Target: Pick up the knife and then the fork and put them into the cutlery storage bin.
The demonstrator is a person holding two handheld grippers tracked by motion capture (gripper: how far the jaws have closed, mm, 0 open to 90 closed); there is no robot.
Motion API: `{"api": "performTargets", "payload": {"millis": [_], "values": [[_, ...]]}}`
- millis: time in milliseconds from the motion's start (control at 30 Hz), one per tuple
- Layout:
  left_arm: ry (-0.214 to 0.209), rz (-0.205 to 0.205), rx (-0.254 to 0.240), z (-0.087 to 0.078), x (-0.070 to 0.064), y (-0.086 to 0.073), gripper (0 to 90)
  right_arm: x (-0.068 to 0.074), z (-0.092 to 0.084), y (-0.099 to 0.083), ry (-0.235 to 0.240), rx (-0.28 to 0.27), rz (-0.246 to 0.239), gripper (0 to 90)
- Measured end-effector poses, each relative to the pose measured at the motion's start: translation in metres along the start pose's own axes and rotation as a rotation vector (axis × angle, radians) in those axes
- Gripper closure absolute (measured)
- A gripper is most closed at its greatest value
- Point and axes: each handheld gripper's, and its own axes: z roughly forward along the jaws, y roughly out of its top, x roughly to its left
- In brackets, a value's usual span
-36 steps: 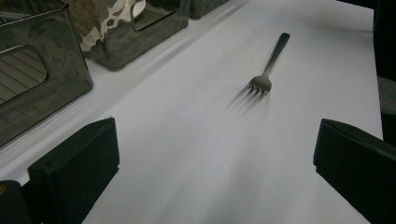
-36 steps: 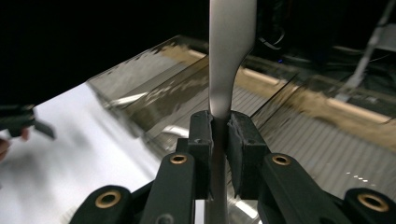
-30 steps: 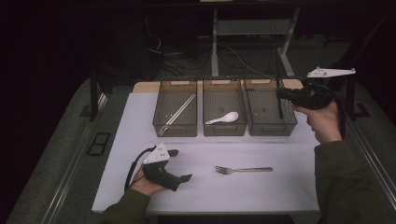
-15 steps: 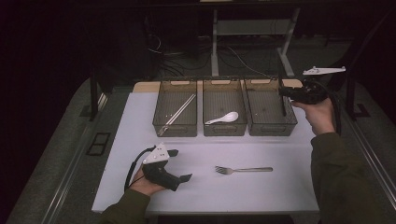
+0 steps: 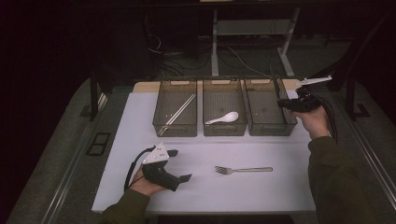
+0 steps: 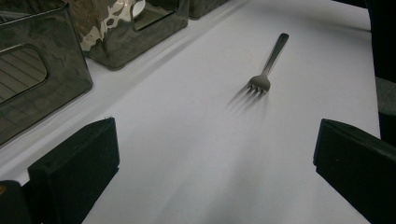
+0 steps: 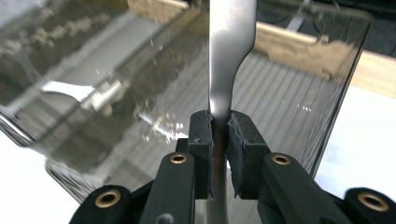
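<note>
High view: my right gripper (image 5: pixel 286 103) has drifted right and slightly away from me since a second ago; it now hangs over the right wall of the right bin (image 5: pixel 270 112), where earlier it sat nearer that bin's front right corner. The left gripper (image 5: pixel 180 164) has not moved, resting on the white mat (image 5: pixel 261 186) in front of the left bin (image 5: pixel 176 113), jaws spread. The fork (image 5: pixel 243 170) lies unchanged on the mat in front of the middle bin (image 5: pixel 224 112), tines toward the left gripper. White spoon (image 5: pixel 223 118) in the middle bin and chopsticks (image 5: pixel 176 115) in the left bin, both as before.

Left gripper view: jaws wide apart, nothing between them. Fork (image 6: pixel 267 67) ahead on the mat, apart from both jaws, tines toward the camera. Bin fronts at upper left.

Right gripper view: right gripper (image 7: pixel 219 135) pinches a flat metal utensil handle (image 7: pixel 229 51), pads pressed on its narrow neck, the handle standing up in front of the right bin (image 7: pixel 299 93). I cannot tell which utensil it is.
</note>
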Motion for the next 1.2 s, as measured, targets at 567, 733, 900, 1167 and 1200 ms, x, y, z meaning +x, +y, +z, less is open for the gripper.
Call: {"api": "performTargets", "payload": {"millis": [567, 733, 900, 1167, 1200], "values": [[-0.003, -0.008, 0.006, 0.001, 0.000, -0.001, 0.0, 0.001, 0.015, -0.012, -0.018, 0.109, -0.035, 78.8], [-0.004, -0.008, 0.006, 0.001, 0.000, -0.001, 0.0, 0.002, 0.013, -0.010, 0.002, 0.086, -0.018, 72.7], [-0.004, -0.007, 0.006, 0.001, 0.000, -0.001, 0.0, 0.000, 0.005, -0.008, 0.036, 0.050, 0.009, 64.8], [-0.003, -0.005, 0.007, 0.001, 0.000, -0.001, 0.0, 0.009, -0.018, -0.008, 0.082, -0.014, 0.008, 48.7], [-0.003, -0.005, 0.007, 0.001, 0.000, -0.001, 0.0, 0.010, -0.022, -0.008, 0.094, -0.026, 0.004, 48.2]]}}
